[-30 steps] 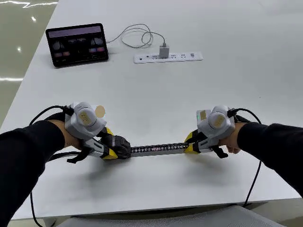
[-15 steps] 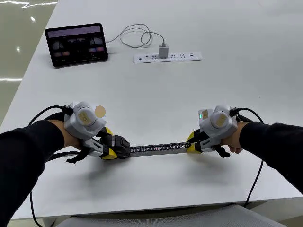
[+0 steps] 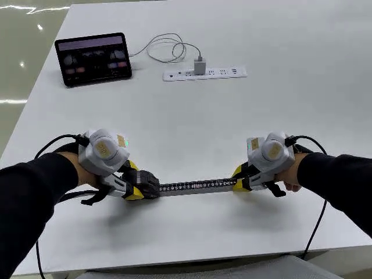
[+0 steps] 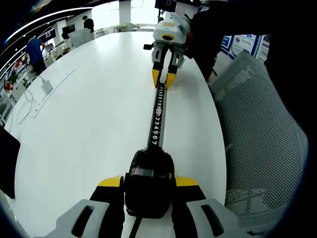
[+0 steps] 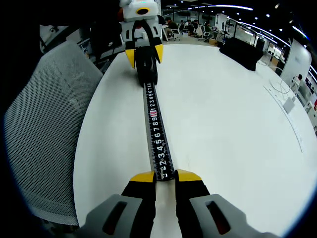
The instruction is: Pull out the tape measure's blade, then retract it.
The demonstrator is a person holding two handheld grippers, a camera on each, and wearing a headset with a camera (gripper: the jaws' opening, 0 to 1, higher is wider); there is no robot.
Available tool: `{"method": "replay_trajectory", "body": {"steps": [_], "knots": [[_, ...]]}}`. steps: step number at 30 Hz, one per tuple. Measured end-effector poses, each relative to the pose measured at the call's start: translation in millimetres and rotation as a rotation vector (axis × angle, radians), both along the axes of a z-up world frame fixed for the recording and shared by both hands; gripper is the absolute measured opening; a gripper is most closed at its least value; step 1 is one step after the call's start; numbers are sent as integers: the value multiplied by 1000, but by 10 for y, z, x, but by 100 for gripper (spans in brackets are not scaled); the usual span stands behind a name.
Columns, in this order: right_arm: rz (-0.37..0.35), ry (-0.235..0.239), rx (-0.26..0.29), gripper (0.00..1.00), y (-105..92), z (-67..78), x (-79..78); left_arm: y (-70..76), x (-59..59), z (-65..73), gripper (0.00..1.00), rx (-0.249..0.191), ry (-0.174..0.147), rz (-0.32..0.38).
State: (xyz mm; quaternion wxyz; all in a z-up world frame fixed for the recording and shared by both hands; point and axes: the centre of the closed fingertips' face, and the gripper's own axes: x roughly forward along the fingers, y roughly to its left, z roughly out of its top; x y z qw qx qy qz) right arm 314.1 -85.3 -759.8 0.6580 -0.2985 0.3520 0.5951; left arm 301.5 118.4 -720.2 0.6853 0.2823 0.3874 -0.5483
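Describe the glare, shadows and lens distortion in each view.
Head view: even light, sharp; glare streaks on the glossy floor, soft shadows on the table beneath the left gripper and right gripper. Left gripper view: fisheye bows the table edge; far digits on the blade are too small to read. Right gripper view: same bowing, ceiling lights streak, near blade digits crisp.

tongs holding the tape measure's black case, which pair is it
The left tongs: they clamp the black case, while the right tongs pinch only the end of the pulled-out blade.
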Motion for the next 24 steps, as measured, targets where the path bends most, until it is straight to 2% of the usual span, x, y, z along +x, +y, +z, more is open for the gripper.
{"method": "replay_trajectory", "body": {"steps": [24], "knots": [[-29,5,-9,9,-227,-2,10,-4,3,-6,33,-5,3,3]]}}
